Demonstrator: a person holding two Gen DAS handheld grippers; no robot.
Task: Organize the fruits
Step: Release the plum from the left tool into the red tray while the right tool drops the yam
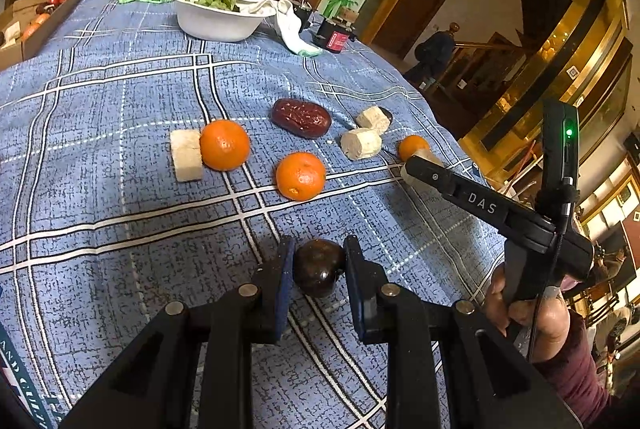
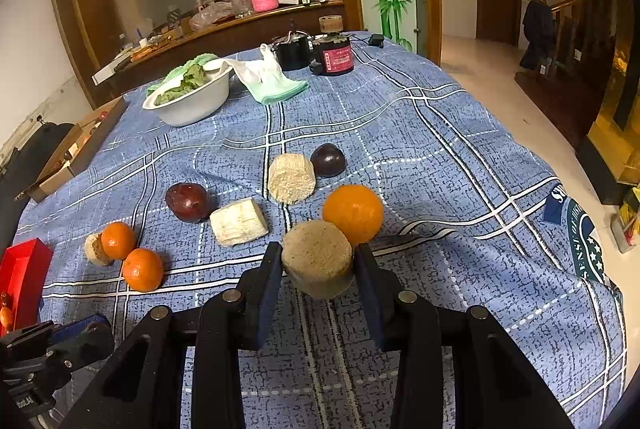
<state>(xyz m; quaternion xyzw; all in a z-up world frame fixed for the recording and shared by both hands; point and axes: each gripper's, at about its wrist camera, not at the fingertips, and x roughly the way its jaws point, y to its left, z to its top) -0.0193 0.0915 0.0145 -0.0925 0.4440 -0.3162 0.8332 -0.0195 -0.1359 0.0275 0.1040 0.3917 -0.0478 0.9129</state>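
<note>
On the blue checked tablecloth point(image 1: 120, 229) lie loose fruits. My left gripper point(image 1: 318, 261) is shut on a dark round fruit point(image 1: 318, 269) close to the near edge. Beyond it are two oranges point(image 1: 224, 145) point(image 1: 300, 175), a red date point(image 1: 301, 117) and pale cut chunks point(image 1: 186, 155) point(image 1: 360, 143). My right gripper point(image 2: 318, 265) is shut on a tan cylindrical chunk point(image 2: 318, 255), with an orange point(image 2: 353, 213) touching it behind. Further back sit another chunk point(image 2: 291, 178) and a dark plum-like fruit point(image 2: 328, 160). Whether either held piece is off the cloth I cannot tell.
A white bowl point(image 1: 218, 25) of greens stands at the far side, with towels and a red-and-black motor point(image 2: 334, 59) nearby. A cardboard box point(image 1: 24, 29) sits at the far left, a red tray point(image 2: 22, 277) at the near left. The table drops off on the right.
</note>
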